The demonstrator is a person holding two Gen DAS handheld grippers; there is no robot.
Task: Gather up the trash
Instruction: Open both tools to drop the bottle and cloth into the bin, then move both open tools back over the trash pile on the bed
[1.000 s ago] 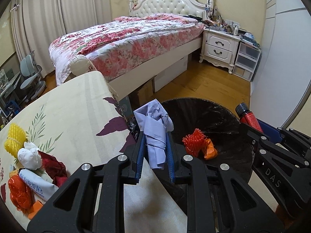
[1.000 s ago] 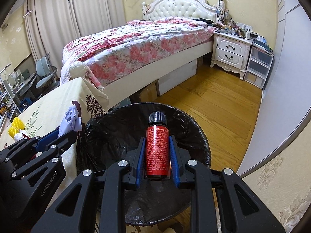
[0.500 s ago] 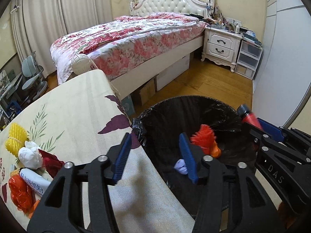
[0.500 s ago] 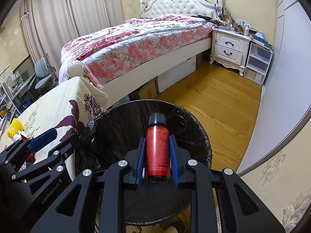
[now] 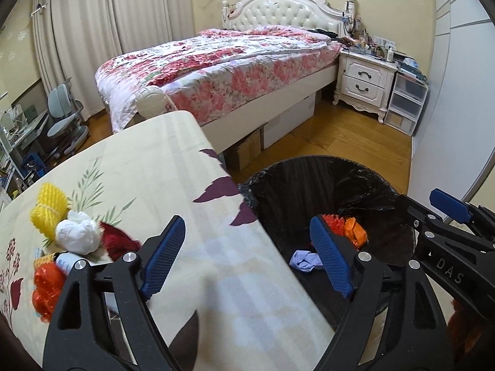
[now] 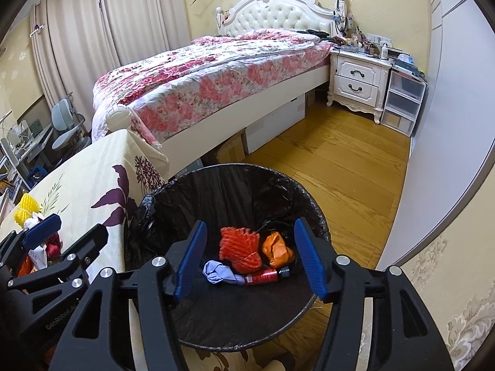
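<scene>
Both tongs are spreading with nothing between them. The right tongs hang over the black-lined bin at lower centre, where a red bottle, lilac wad, red netting and orange scrap lie. The left tongs straddle the desk edge; more trash sits lower left.

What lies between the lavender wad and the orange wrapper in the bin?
Right wrist view: the red net, with the red bottle lying just in front.
</scene>
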